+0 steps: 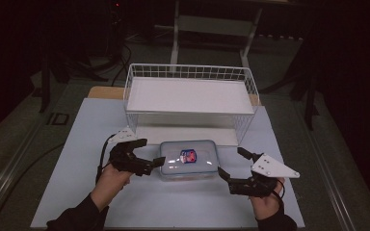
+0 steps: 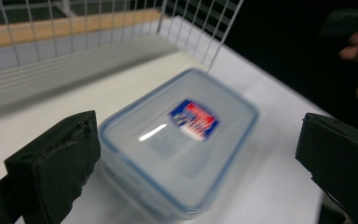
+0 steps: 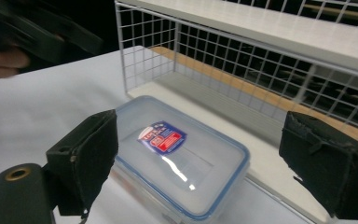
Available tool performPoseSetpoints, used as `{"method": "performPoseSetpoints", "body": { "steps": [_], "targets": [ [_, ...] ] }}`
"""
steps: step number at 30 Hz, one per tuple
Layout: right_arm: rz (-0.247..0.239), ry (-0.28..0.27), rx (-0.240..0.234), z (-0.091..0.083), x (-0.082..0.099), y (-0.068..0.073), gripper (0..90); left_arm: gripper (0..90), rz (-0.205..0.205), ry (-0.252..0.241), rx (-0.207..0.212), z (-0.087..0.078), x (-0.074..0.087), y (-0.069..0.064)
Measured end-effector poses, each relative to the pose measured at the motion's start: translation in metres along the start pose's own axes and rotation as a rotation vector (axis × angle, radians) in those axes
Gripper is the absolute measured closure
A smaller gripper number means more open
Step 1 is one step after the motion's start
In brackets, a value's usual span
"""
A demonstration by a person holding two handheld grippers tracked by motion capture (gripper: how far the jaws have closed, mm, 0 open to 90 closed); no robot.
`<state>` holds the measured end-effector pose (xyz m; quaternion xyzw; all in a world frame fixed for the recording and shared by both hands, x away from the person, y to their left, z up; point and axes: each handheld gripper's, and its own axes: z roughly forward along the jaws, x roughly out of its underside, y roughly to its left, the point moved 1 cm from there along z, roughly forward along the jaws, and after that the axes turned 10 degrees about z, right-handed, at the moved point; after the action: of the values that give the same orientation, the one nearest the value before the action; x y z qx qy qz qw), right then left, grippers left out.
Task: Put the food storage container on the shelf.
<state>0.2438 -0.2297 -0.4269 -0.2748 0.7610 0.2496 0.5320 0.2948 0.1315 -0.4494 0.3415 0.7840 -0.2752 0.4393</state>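
Observation:
A clear plastic box (image 1: pixel 189 160) with a blue-rimmed lid and a red and blue label lies flat on the white table, just in front of the wire rack. My left gripper (image 1: pixel 151 152) is open at the box's left end, one jaw close to its corner. At the box's right end my right gripper (image 1: pixel 231 162) is open, a little apart from it. In the left gripper view the box (image 2: pixel 182 140) lies ahead between the wide-apart jaws of the left gripper (image 2: pixel 199 138). The right gripper view shows the same box (image 3: pixel 182 161) between the spread jaws of the right gripper (image 3: pixel 203 140).
A white wire rack (image 1: pixel 189 72) with a white shelf board stands right behind the box, and there is a low gap under the board. The white tabletop (image 1: pixel 91 130) ends at dark floor on both sides. A table frame stands far behind.

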Motion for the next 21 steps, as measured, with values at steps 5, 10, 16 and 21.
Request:
{"method": "performPoseSetpoints", "body": {
  "steps": [5, 10, 16, 21],
  "targets": [
    [0.007, 0.046, 0.007, 0.008, 0.008, -0.001, 11.5, 0.0, -0.154, 0.056, 0.045, 0.022, 0.017, 0.021],
    [0.001, 0.071, 0.024, 0.012, 0.012, 0.001, 10.7, 0.0, -0.304, 0.106, 0.130, 0.037, 0.031, 0.034],
    [0.016, 0.080, 0.035, 0.016, 0.015, 0.002, 10.1, 0.0, -0.446, 0.161, 0.175, 0.048, 0.043, 0.044],
    [0.014, 0.096, 0.034, 0.019, 0.019, 0.002, 10.2, 4.1, -0.509, 0.204, 0.193, 0.055, 0.051, 0.049]
  ]
}}
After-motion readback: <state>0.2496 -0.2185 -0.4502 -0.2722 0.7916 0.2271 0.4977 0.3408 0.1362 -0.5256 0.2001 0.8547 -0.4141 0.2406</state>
